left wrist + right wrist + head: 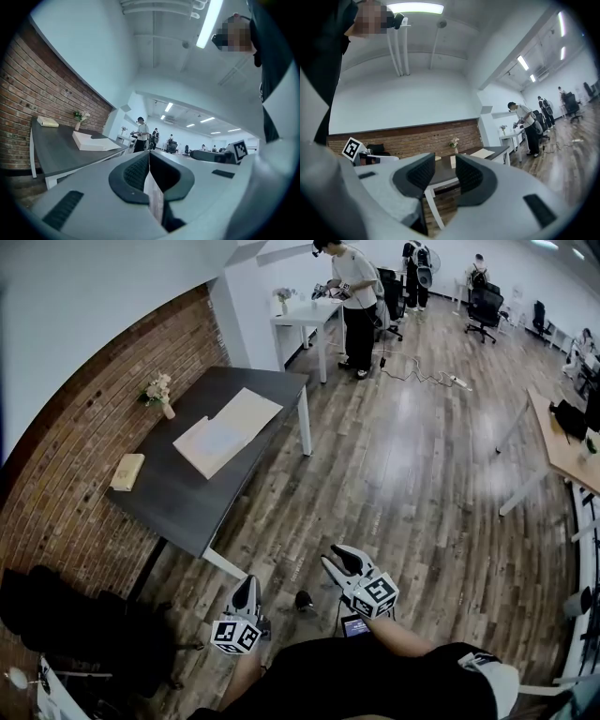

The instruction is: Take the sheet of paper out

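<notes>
A flat beige folder with a paler sheet of paper (223, 435) lies on the dark table (187, 493) by the brick wall. In the left gripper view the folder (92, 141) shows as a pale slab on the table top. Both grippers hang near my body, well short of the table. My left gripper (247, 592) is shut, its pads meeting with nothing between them (149, 161). To its right, my right gripper (337, 561) is open and empty, with the table seen through its gap (445, 172).
A small flower vase (160, 395) and a tan box (127, 472) stand on the table near the wall. Dark bags (84, 624) sit on the floor at left. A person (356, 306) stands at a white table (305, 320) farther back. Wooden floor stretches to the right.
</notes>
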